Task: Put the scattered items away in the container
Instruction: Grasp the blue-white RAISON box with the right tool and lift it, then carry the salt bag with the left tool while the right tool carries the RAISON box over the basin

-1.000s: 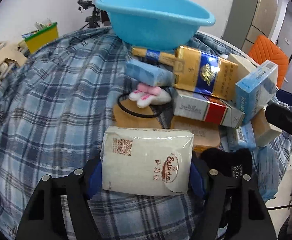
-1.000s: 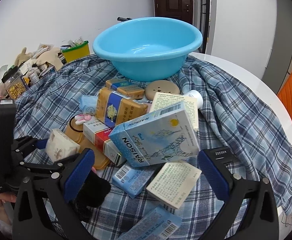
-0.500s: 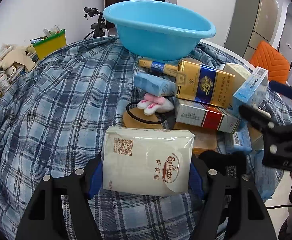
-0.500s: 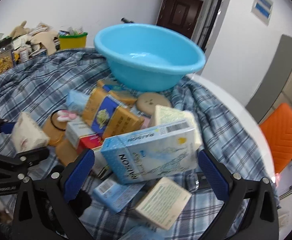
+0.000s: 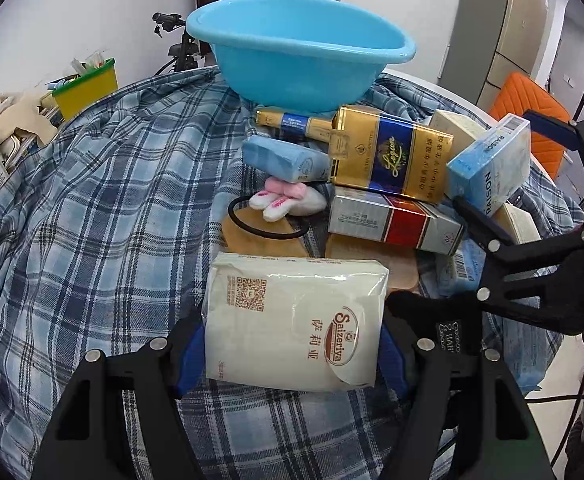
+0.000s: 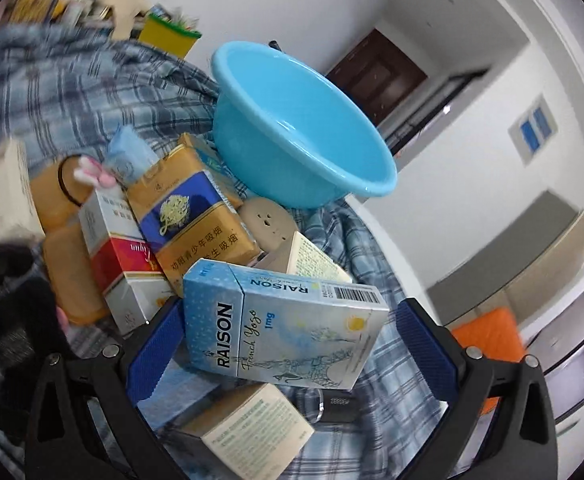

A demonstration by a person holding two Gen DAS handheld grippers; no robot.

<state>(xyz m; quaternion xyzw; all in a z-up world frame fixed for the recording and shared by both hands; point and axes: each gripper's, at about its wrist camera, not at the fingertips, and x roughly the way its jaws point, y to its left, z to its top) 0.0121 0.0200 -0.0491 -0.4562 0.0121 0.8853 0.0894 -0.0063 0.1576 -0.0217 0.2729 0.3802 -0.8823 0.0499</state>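
The left gripper [image 5: 292, 344] clamps a cream Saizeriya tissue pack [image 5: 296, 320] between its blue pads, above the plaid cloth [image 5: 92, 200]. The right gripper [image 6: 292, 344] grasps a pale-blue RAISON box [image 6: 284, 328], tilted, near the blue basin [image 6: 304, 136].

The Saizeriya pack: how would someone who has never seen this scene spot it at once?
Start at the blue basin on the plaid cloth, then come past the pile of boxes toward the camera. The Saizeriya pack sits between the left gripper's fingers: soft, cream-white, QR-coded, unlike the rigid boxes.
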